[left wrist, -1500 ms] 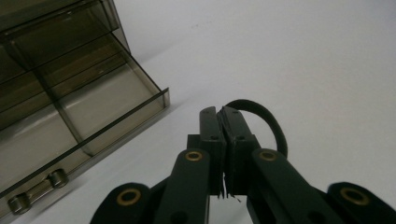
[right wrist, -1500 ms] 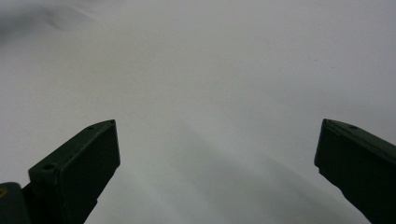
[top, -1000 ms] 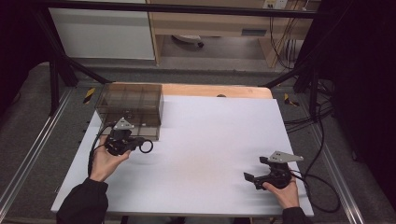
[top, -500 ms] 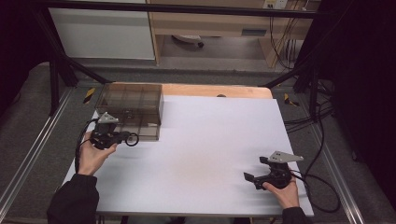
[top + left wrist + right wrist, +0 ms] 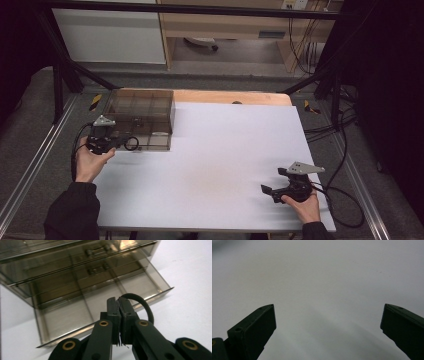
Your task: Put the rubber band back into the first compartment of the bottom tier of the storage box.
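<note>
Nearest, the right gripper [image 5: 276,191] rests spread and empty on the white table [image 5: 230,150]; farther, the left gripper [image 5: 119,305] pinches a black rubber loop [image 5: 140,302] above the smoky drawer unit's [image 5: 142,117] pulled-out tray [image 5: 82,312], where release is best made low, inside one compartment.

The drawer cabinet [image 5: 75,267] looks like smoke-tinted see-through plastic — glossy, with bright glints along its edges and on the pulled-out drawer [image 5: 100,305]. The loop [image 5: 140,305] pinched in the left gripper [image 5: 119,315] is black, smooth and matt, rubber-like. That gripper's jaws are matt black plastic with brass-coloured rivets; its top plate [image 5: 104,121] is dull grey metal. The table cover [image 5: 225,165] is white, smooth and matt — paper or board, hard to tell which. Behind it runs a strip of pale bare wood [image 5: 230,96]. The right gripper [image 5: 328,322] has the same matt black jaws.
</note>
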Action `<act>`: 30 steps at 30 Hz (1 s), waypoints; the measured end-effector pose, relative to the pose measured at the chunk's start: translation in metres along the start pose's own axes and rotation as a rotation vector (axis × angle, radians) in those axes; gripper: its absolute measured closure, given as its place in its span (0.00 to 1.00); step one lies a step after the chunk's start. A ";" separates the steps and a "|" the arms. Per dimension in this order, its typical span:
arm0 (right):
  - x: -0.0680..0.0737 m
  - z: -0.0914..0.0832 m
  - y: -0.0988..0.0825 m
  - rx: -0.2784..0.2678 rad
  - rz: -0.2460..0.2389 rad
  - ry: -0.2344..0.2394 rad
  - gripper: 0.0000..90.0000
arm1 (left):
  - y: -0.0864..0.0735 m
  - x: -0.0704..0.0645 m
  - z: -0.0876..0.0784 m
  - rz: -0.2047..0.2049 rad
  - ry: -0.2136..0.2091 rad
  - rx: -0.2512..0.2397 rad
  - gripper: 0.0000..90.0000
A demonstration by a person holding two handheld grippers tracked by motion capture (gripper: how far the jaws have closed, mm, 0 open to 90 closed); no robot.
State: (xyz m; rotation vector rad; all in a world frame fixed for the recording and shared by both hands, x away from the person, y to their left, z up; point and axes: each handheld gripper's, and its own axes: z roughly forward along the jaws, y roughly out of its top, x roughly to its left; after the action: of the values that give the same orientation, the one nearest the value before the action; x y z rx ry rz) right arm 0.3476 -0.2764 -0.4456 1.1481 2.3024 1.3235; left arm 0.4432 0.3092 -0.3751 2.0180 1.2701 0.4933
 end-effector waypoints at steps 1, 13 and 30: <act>0.000 0.000 0.000 -0.002 0.000 -0.001 0.01 | 0.000 0.003 -0.001 -0.005 0.003 -0.002 0.97; 0.000 0.000 0.000 -0.002 -0.002 0.000 0.01 | -0.001 0.031 0.003 -0.055 0.079 0.002 0.97; 0.000 0.000 0.000 0.001 -0.003 -0.002 0.01 | -0.009 0.058 0.033 -0.125 0.143 0.015 0.97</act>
State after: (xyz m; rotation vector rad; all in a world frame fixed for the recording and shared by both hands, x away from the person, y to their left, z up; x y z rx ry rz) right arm 0.3477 -0.2768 -0.4457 1.1459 2.3023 1.3198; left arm 0.4838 0.3519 -0.4070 1.9297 1.4801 0.5775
